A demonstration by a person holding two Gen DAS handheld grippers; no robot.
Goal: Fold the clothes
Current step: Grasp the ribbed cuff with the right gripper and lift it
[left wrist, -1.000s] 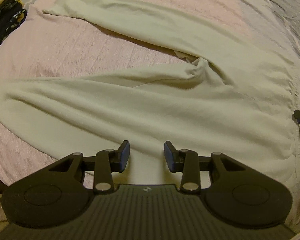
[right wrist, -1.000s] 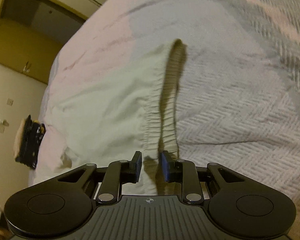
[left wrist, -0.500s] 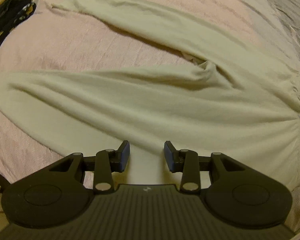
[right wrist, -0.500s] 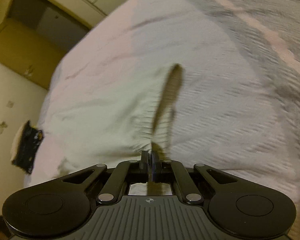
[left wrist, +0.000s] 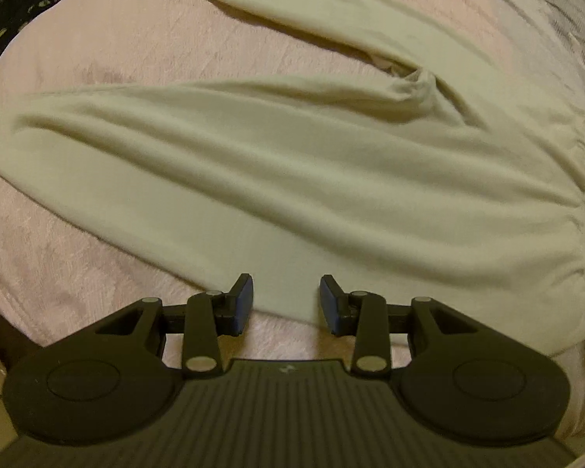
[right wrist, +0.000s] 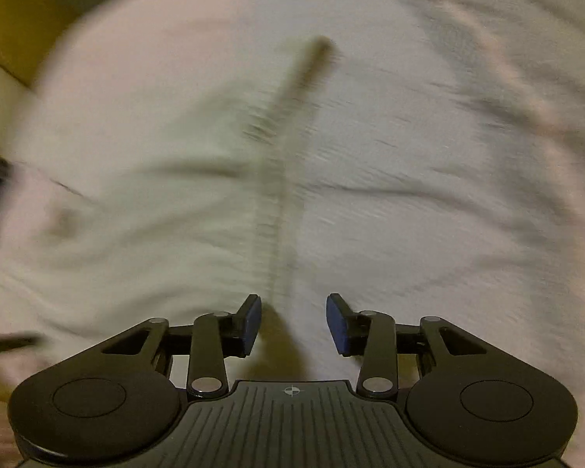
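The pants (left wrist: pixel 292 179) lie long from left to right just past my two wide-open grippers (left wrist: pixel 286 299) (right wrist: pixel 293 323).

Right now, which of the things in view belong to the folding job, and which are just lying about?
Part of the job:
- pale trousers, spread flat on the bed
- their elastic waistband, blurred in the right wrist view
- left hand-held gripper, open
- right hand-held gripper, open

Lying about:
- pink bedspread
- dark patterned bundle at the bed's far corner
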